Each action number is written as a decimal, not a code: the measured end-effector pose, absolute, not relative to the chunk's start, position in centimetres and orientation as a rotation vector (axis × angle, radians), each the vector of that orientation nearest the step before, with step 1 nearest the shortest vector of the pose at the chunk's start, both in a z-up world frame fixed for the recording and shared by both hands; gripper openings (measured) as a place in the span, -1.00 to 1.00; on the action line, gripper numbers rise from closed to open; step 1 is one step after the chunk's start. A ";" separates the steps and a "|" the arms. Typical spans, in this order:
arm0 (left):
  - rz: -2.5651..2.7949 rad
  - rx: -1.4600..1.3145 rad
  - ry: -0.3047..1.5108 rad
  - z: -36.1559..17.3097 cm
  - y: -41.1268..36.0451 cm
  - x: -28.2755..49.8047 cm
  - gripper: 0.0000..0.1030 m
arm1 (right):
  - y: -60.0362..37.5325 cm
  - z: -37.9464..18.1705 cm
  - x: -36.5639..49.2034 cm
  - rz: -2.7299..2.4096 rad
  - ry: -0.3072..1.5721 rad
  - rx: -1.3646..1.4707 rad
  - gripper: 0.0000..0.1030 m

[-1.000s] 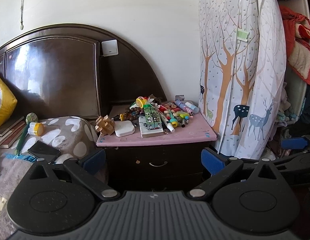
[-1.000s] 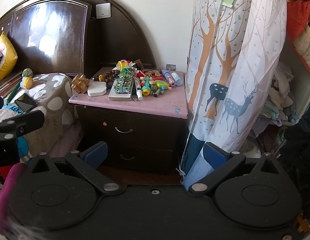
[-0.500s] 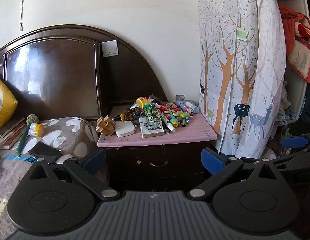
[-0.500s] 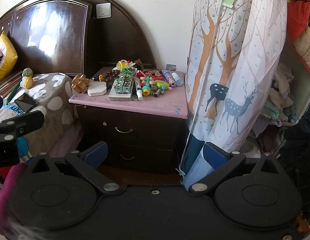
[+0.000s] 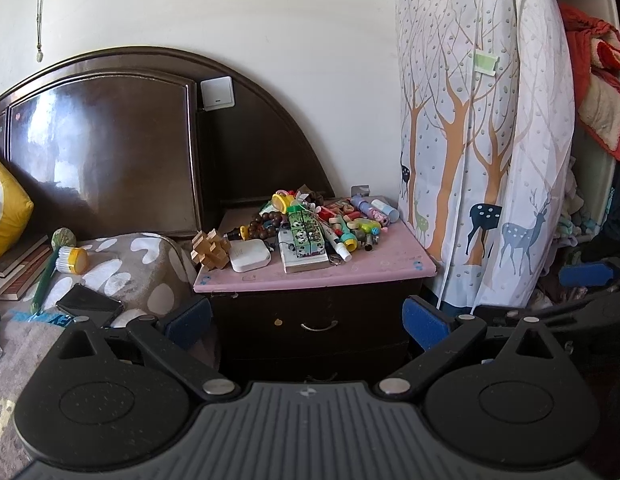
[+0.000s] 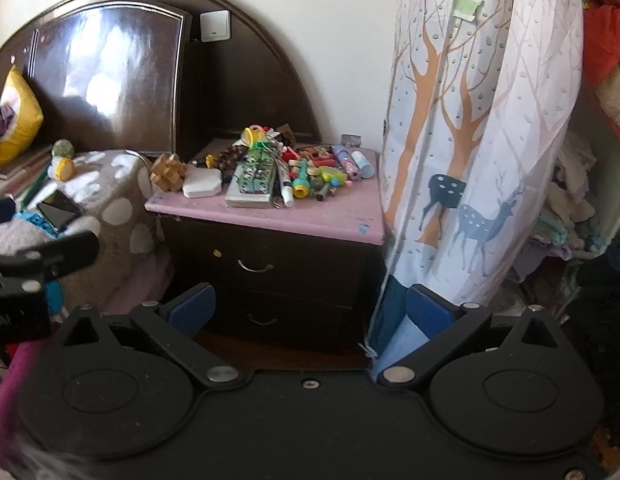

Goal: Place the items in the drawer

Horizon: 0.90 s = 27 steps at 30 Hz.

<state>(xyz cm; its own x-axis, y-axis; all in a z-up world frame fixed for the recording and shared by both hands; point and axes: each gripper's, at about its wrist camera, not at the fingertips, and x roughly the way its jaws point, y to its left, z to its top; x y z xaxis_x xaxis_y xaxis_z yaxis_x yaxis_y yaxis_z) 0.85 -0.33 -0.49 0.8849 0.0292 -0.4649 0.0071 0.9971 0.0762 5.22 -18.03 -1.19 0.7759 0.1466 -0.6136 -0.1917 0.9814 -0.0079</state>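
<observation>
A dark nightstand with a pink top stands ahead; its top drawer and lower drawer are shut. On the top lie a wooden puzzle, a white box, a green patterned box and a heap of small toys and markers. My left gripper is open and empty, well short of the nightstand. My right gripper is open and empty, level with the lower drawer and away from it.
A bed with a spotted blanket, a phone and a brush lies to the left. A tree-and-deer printed wardrobe cover hangs to the right. A dark headboard is behind.
Both grippers have crept slightly toward the nightstand. Nothing was taken hold of or moved.
</observation>
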 end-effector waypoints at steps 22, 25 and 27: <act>-0.054 -0.029 0.538 -5.6 5.0 15.6 1.00 | -17.9 -6.1 17.2 0.268 0.513 -0.007 0.99; -0.064 -0.030 0.500 -5.6 5.5 17.5 0.99 | -18.0 -7.1 19.7 0.286 0.580 0.015 0.99; -0.064 -0.019 0.501 -5.7 5.7 19.1 0.99 | -17.6 -7.9 21.0 0.313 0.602 -0.021 0.99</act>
